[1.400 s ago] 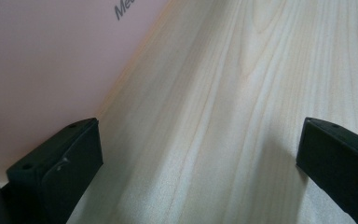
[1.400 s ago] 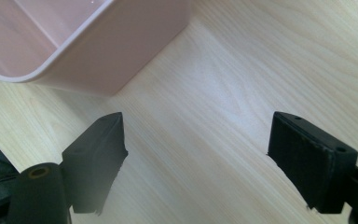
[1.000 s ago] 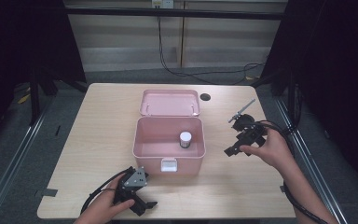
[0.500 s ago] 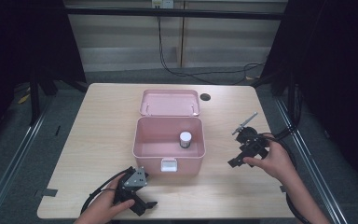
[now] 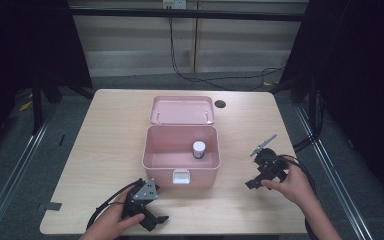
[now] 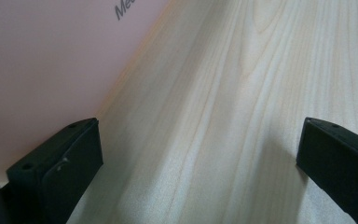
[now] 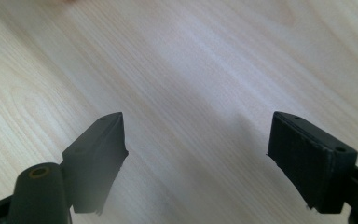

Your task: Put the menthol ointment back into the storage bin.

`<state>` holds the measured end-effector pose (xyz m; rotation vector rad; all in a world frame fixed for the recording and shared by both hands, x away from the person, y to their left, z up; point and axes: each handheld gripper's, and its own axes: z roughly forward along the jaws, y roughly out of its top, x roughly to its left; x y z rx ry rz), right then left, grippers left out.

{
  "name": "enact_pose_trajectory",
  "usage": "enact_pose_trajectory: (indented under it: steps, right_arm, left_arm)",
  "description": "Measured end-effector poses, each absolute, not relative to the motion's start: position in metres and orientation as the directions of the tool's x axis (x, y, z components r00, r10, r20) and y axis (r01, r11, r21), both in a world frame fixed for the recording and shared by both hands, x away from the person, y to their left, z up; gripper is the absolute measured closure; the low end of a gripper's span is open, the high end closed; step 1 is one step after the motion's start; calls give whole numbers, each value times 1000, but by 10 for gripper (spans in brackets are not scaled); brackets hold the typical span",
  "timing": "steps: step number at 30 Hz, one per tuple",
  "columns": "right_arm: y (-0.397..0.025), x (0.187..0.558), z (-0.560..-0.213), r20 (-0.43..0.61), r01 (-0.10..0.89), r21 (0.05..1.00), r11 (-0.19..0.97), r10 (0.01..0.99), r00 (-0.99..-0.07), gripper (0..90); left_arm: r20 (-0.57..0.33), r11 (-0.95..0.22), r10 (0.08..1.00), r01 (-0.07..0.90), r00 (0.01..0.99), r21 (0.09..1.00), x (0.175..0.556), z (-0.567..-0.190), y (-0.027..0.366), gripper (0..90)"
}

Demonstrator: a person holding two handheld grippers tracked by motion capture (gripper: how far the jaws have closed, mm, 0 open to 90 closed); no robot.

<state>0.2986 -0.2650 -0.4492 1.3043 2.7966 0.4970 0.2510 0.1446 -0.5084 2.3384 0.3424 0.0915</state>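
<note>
A pink box [image 5: 181, 167] stands open mid-table, its lid [image 5: 182, 110] folded back behind it. A small white jar with a dark band [image 5: 199, 149] sits inside at the right. My left gripper [image 5: 152, 218] rests on the table at the front left, open, its jaws wide over bare wood with the box's pink wall [image 6: 37, 60] close on one side. My right gripper [image 5: 253, 183] lies low over the table to the right of the box, open, nothing between its jaws [image 7: 196, 163].
The wooden table [image 5: 105, 145] has a dark round hole [image 5: 220, 104] near the back right. Cables trail from both grippers. Black frames and dark floor surround the table; its front edge is close to both hands.
My right gripper has come down and toward the front of the table, away from the box. The left gripper has stayed put.
</note>
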Motion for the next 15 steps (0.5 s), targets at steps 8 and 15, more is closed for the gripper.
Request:
enact_pose_trajectory:
  steps: [8, 15]
  right_arm:
    - [-268, 292, -464, 116, 744, 288, 603, 749, -652, 182]
    - [-272, 288, -472, 106, 735, 285, 615, 742, -662, 172]
  left_arm:
    - [-36, -677, 272, 218, 962, 703, 251, -508, 144, 0]
    - [-36, -677, 272, 218, 961, 703, 251, -508, 144, 0]
